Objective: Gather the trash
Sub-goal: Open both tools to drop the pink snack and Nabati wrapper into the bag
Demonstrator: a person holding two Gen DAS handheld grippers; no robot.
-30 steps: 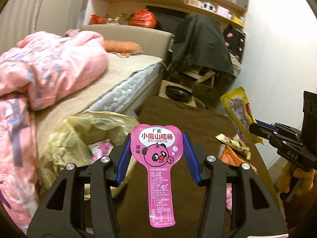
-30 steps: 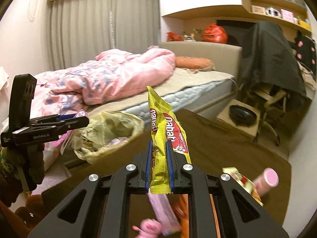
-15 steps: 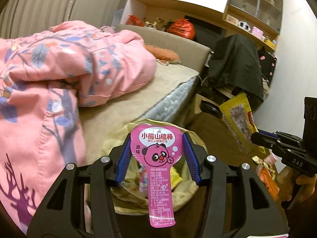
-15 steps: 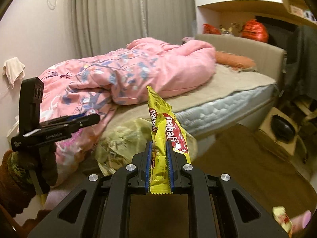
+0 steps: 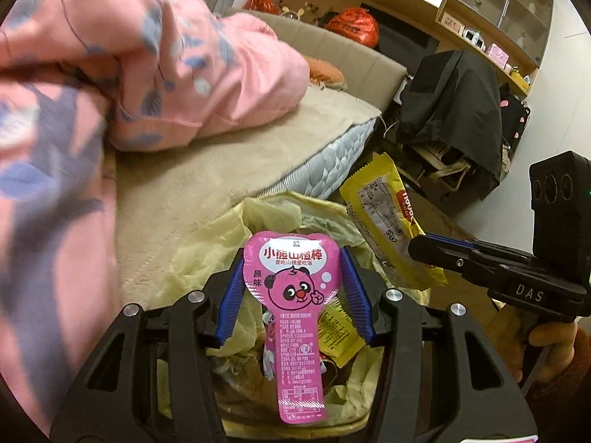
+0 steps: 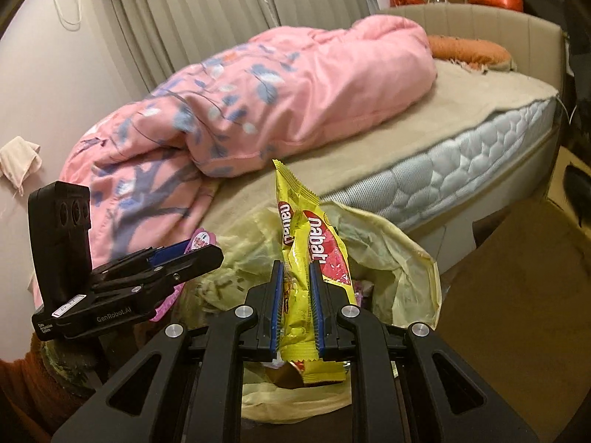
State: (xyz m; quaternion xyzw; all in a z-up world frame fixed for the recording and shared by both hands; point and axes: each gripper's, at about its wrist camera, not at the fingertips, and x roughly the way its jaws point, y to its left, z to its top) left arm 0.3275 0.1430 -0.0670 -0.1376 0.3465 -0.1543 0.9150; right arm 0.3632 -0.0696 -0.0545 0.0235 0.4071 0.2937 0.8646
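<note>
You hold both grippers over the pale yellow trash bag (image 5: 258,221), which stands open on the floor just beside the bed (image 6: 461,118); this reads as the drop-off step of the collection, with two pieces carried to the bag and neither yet let go. The left gripper (image 5: 291,291) is set part-way wide, its blue pads on the two edges of the pink lollipop wrapper (image 5: 293,295), whose heart-shaped head stands upright above the bag's mouth. The right gripper (image 6: 297,306) is clamped narrow on the yellow snack wrapper (image 6: 314,258), which rises tall and crumpled above the bag's near rim; from the left wrist camera the same wrapper hangs at the bag's far right edge. Inside the bag, other wrappers (image 5: 338,332) already lie heaped.

The next move, as it looks from here, calls for you to bring each wrapper squarely over the bag's opening rather than its rim, then part the pads and let it fall. The yellow wrapper seems the riskier one: it is long and light, and could drape over the bag's soft, sagging edge or slide to the floor beside the bag
</note>
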